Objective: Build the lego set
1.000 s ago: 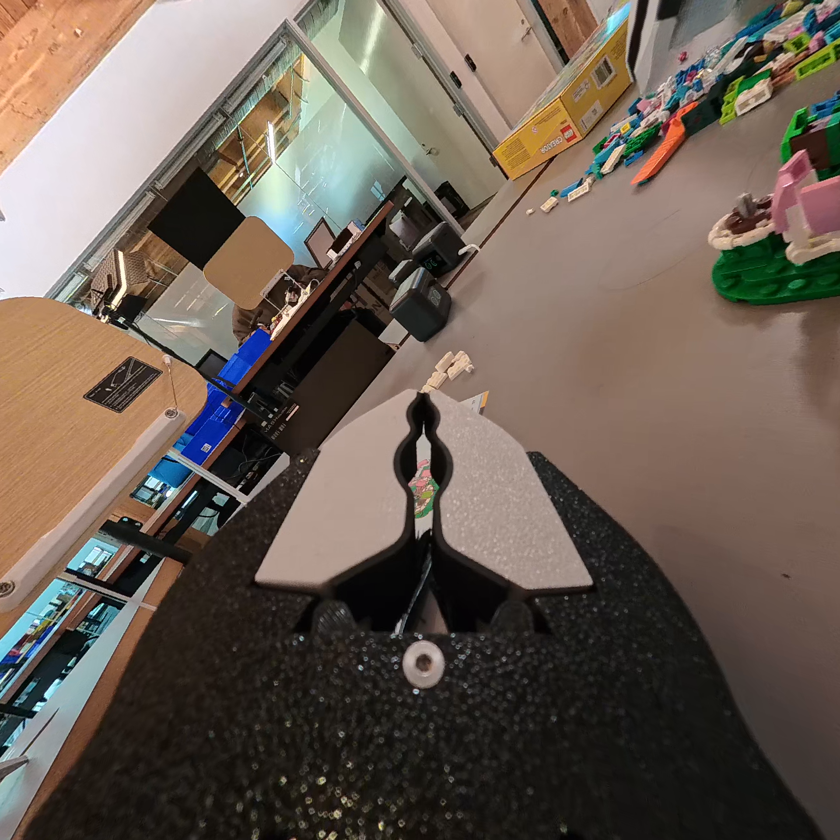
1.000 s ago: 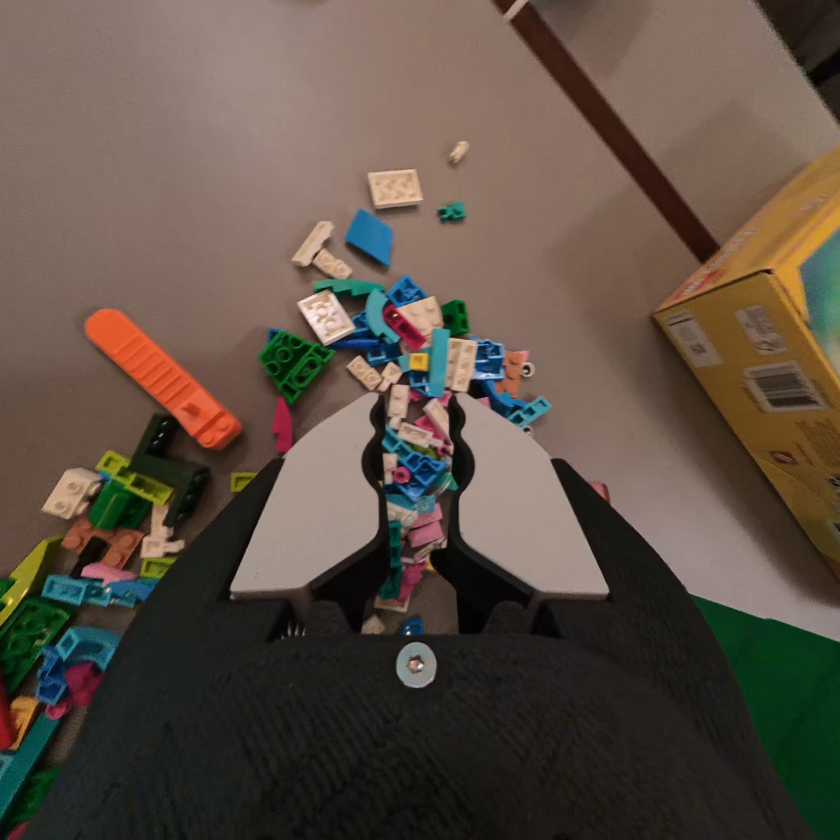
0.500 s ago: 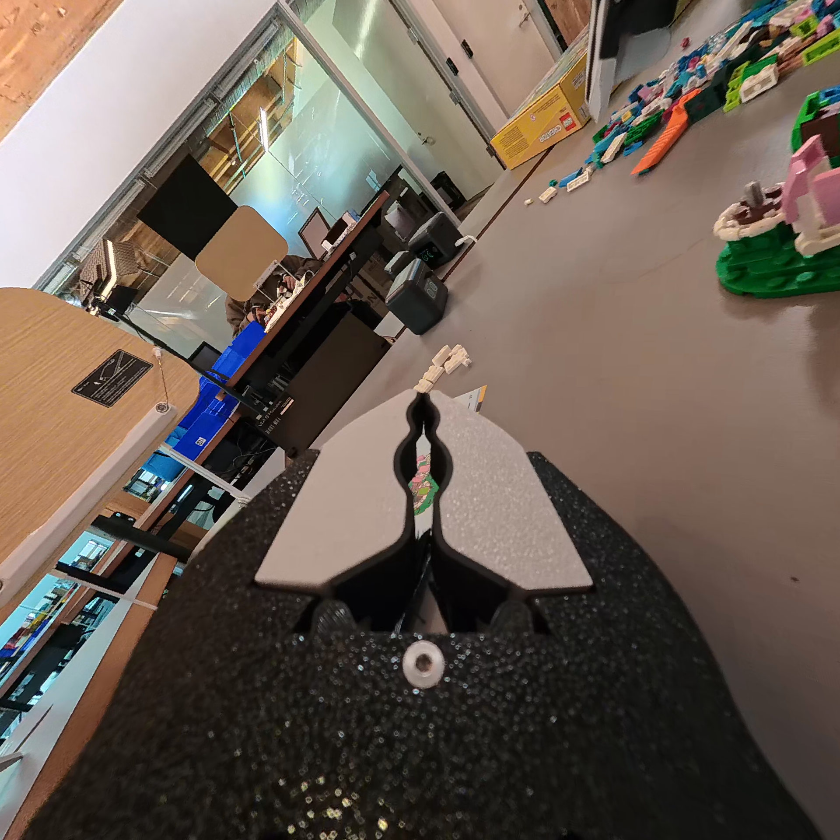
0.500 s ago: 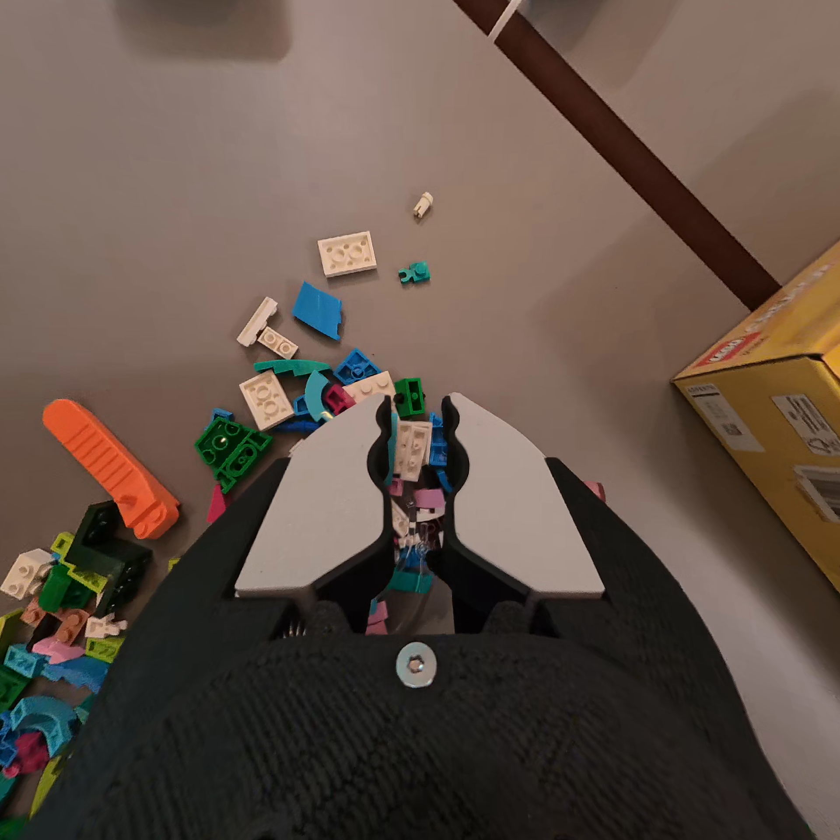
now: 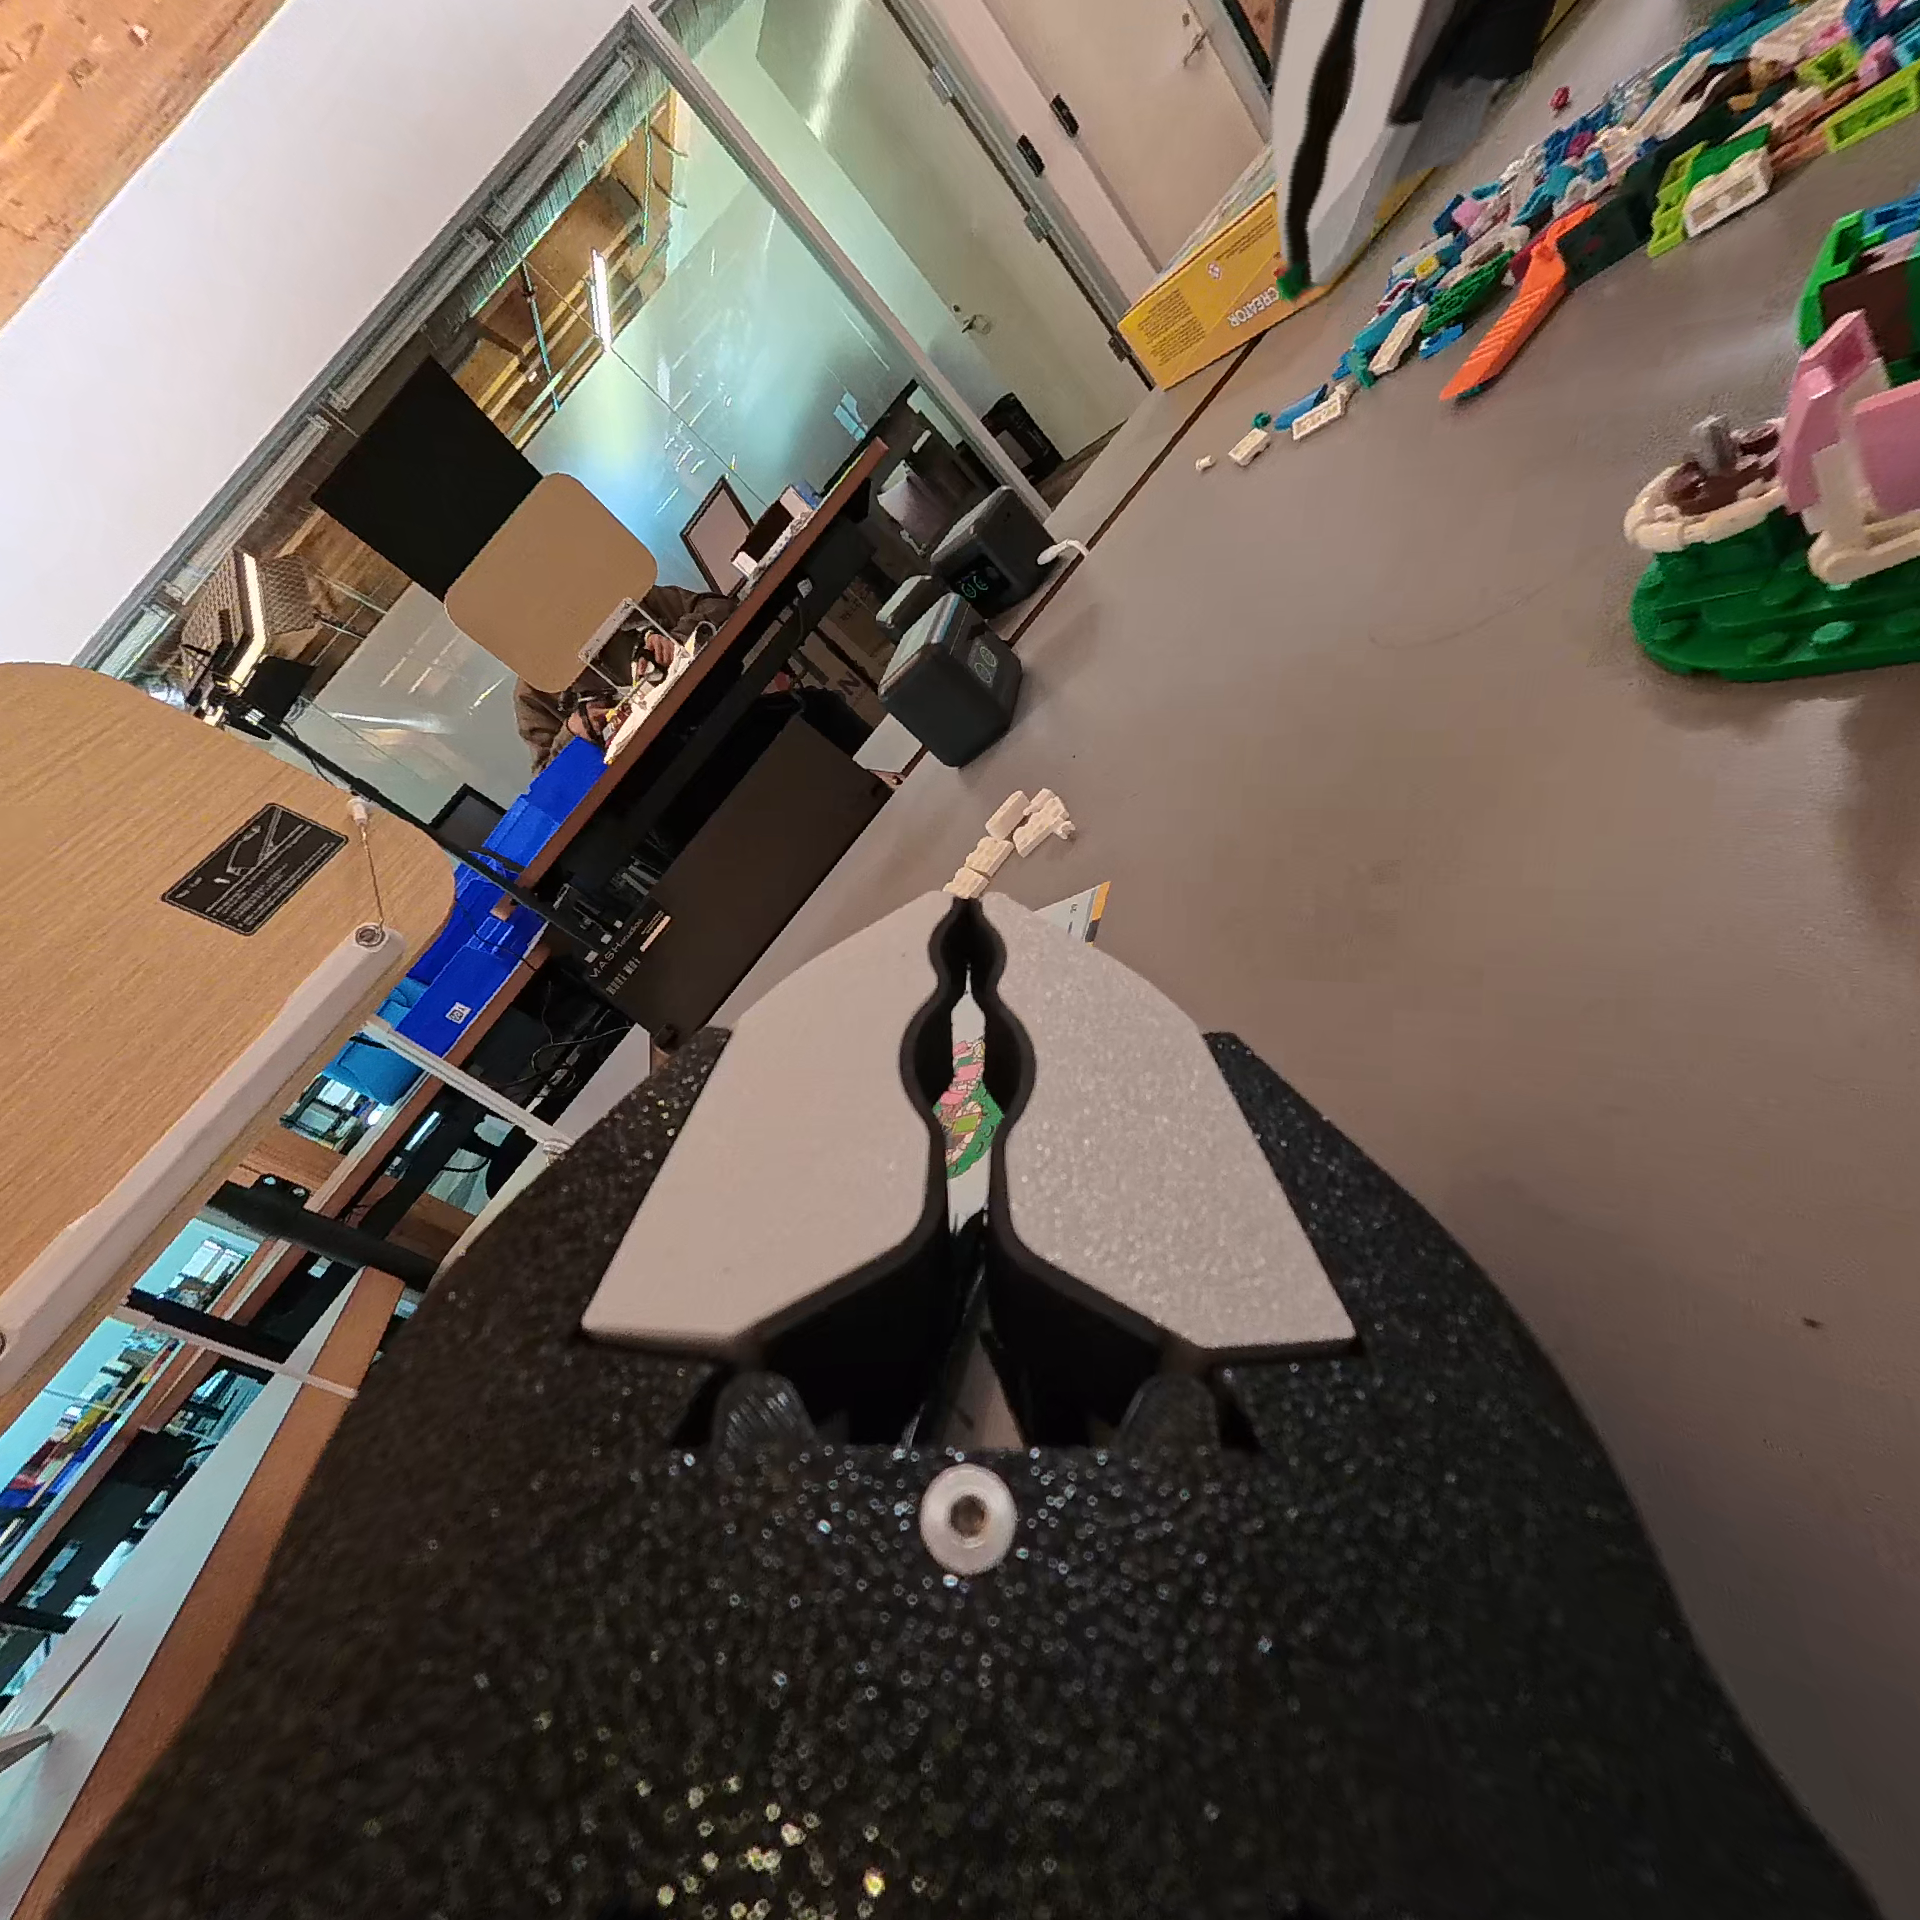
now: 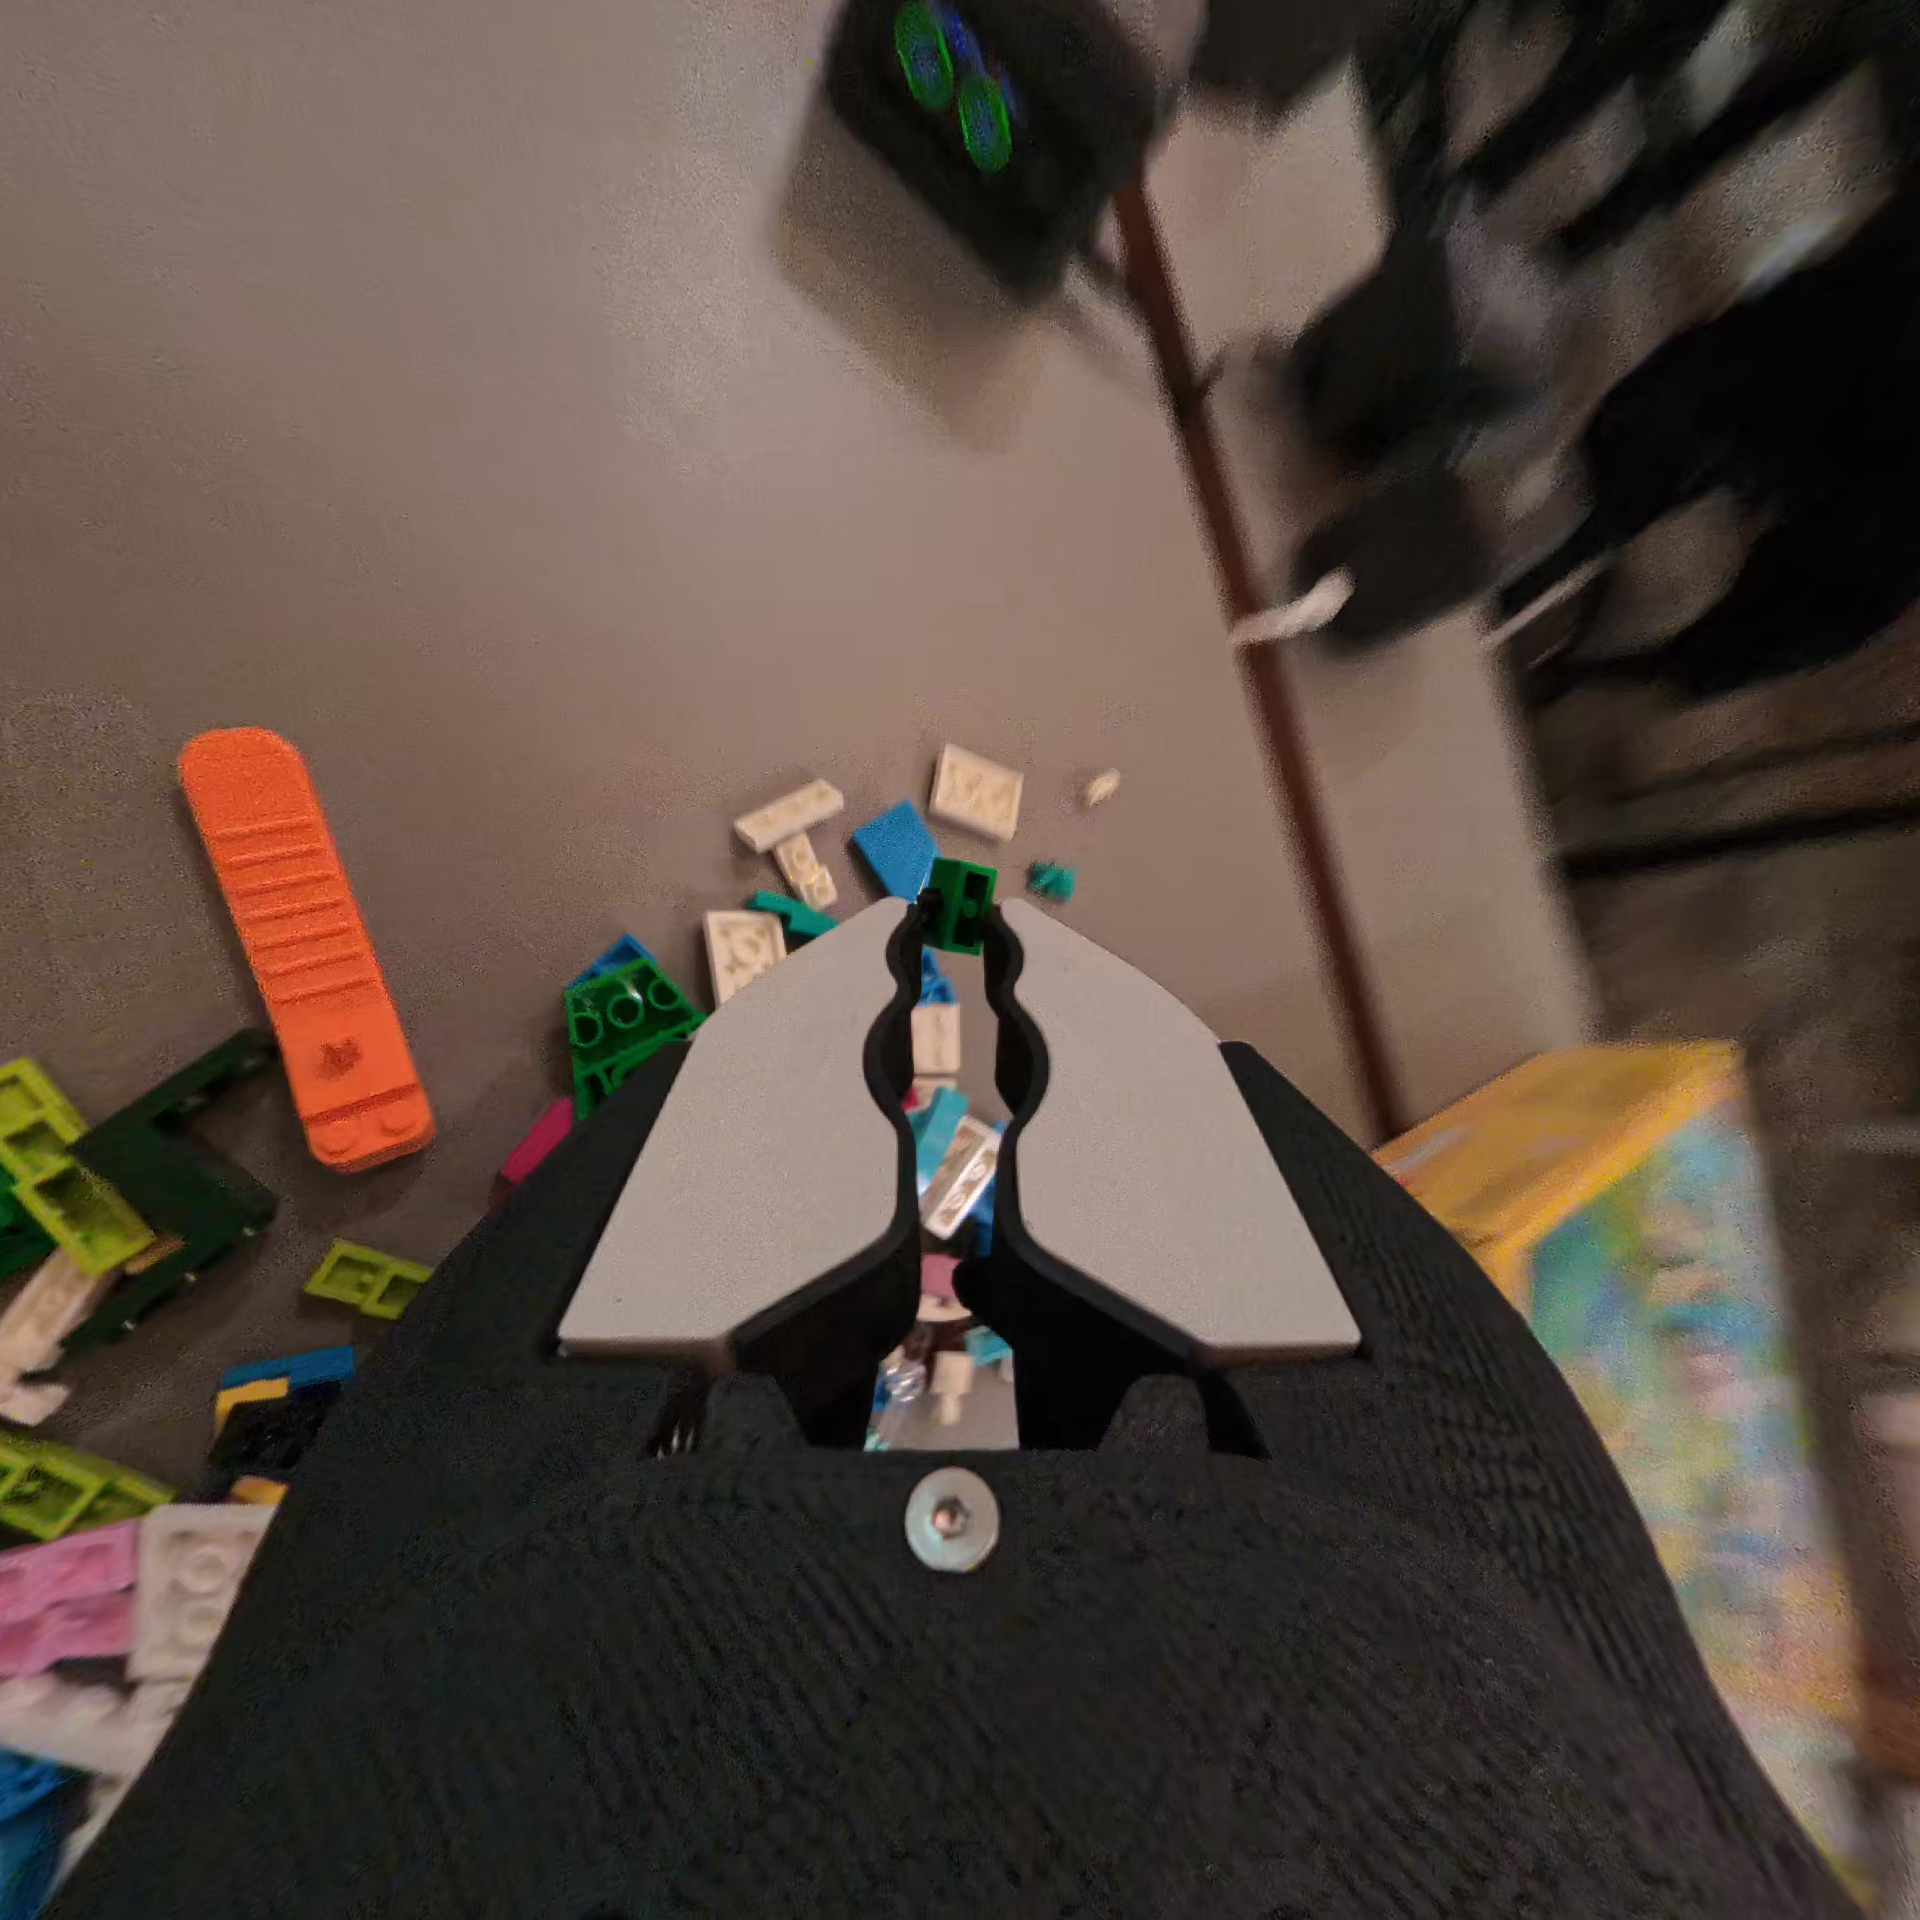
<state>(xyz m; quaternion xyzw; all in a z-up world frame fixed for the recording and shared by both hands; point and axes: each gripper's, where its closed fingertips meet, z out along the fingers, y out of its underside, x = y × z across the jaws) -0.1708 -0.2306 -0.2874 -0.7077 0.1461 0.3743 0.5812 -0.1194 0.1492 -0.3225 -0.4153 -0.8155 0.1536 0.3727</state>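
My right gripper (image 6: 958, 906) is shut on a small green brick (image 6: 962, 910), held at its fingertips above the pile of loose bricks (image 6: 940, 1143). In the left wrist view this gripper (image 5: 1340, 135) hangs over the pile (image 5: 1558, 208) at the top right with the green brick (image 5: 1291, 281) at its tip. My left gripper (image 5: 966, 909) is shut, low over the grey table; a printed booklet (image 5: 966, 1101) shows through the gap between its fingers. A partly built model (image 5: 1787, 561), with a green base and pink and white parts, stands to the right of the left gripper.
An orange brick separator (image 6: 301, 935) lies left of the pile. A yellow box (image 6: 1621, 1195) stands at the right. A few small white pieces (image 5: 1023, 831) lie just beyond my left fingertips. Black devices (image 5: 951, 675) sit by the table's far edge. Some 40 cm of space lies between my two pairs of fingers. It is some 10 cm from my right tips to the orange brick separator (image 6: 301, 935).
My right gripper went down into the pile, shut on the green brick and lifted it, and its view swung. My left gripper stayed shut and hardly moved.
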